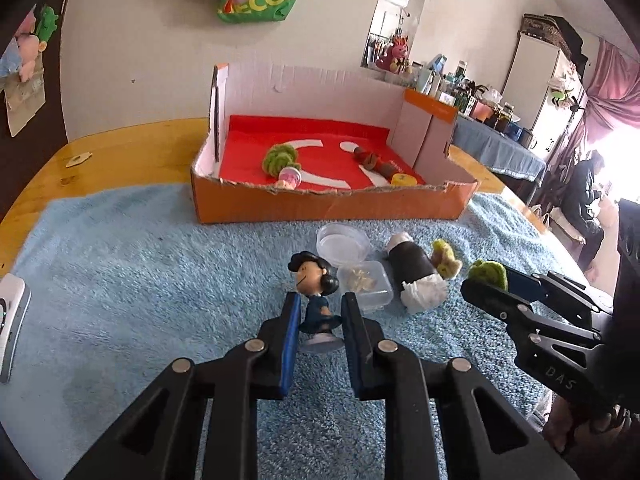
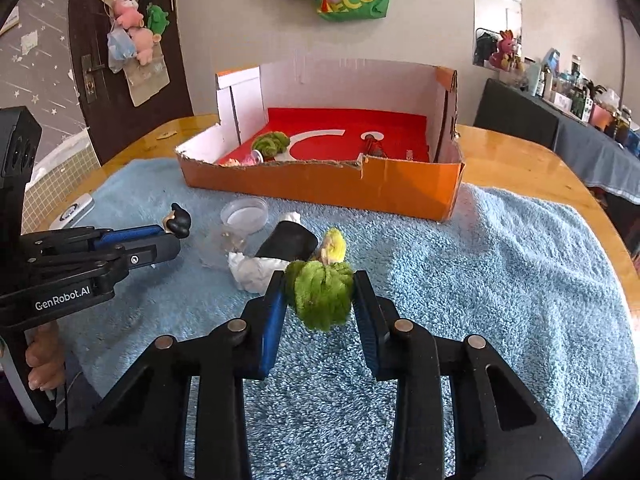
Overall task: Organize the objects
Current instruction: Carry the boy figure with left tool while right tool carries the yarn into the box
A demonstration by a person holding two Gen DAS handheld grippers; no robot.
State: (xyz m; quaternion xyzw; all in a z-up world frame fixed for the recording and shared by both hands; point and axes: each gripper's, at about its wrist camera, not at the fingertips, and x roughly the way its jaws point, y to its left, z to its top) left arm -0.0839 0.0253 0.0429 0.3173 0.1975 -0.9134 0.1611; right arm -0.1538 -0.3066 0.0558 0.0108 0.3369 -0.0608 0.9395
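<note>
A small figurine [image 1: 310,278] with black hair and a dark blue dress stands on the blue towel [image 1: 140,280]. My left gripper [image 1: 320,300] is shut on its body, one blue pad on each side. In the right wrist view, only the figurine's head [image 2: 178,218] shows past the left gripper [image 2: 172,238]. My right gripper [image 2: 320,280] is shut on a fluffy green pom-pom [image 2: 322,296], just above the towel. From the left wrist the same pom-pom [image 1: 488,272] shows at the tips of the right gripper [image 1: 486,280]. The orange cardboard box [image 1: 320,204] lies open behind.
Between the grippers lie a clear round lid [image 1: 342,242], a small clear container [image 1: 364,284], a black roll stuffed with white tissue [image 1: 414,266] and a yellow-green plush [image 1: 444,256]. The box holds another green pom-pom [image 1: 278,158] and small toys. A person [image 1: 588,200] sits far right.
</note>
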